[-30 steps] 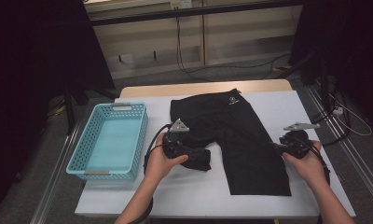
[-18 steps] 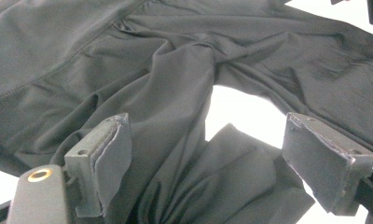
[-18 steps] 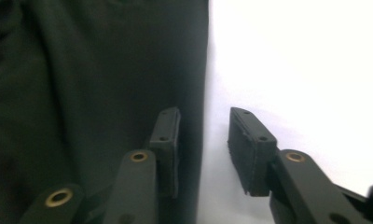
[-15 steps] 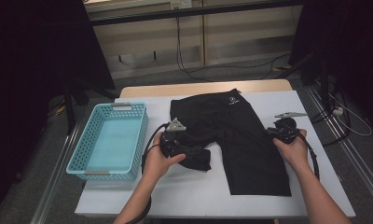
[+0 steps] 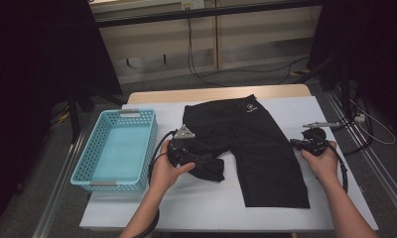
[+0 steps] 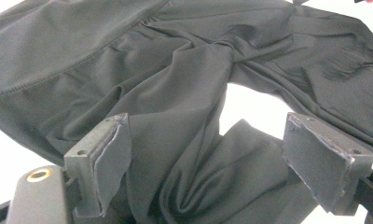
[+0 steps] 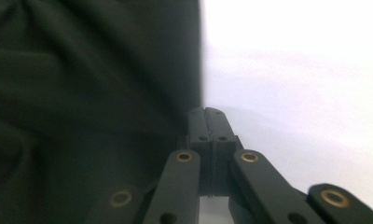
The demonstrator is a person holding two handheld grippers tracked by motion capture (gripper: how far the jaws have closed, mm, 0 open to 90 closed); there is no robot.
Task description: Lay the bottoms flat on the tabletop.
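Straddling the bunched leg of limp, slippery shorts [image 5: 256,144], left gripper [image 6: 212,154] fingers spread; right gripper [image 7: 207,122] fingers pressed together at the hem — grab folds.

Light blue perforated plastic basket [image 5: 118,148] blocks the table's left edge, just beside my left gripper [image 5: 184,148]. Bare white tabletop [image 5: 196,203] in front of the black stretch-fabric shorts [image 5: 256,144] gives me open passage.

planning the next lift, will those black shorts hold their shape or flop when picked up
Likely floppy: the black shorts bunch into soft folds between the open left hand-held gripper. Probably light and thin, since they lie flat on the table. The smooth sheen suggests they may slip from a shallow pinch.
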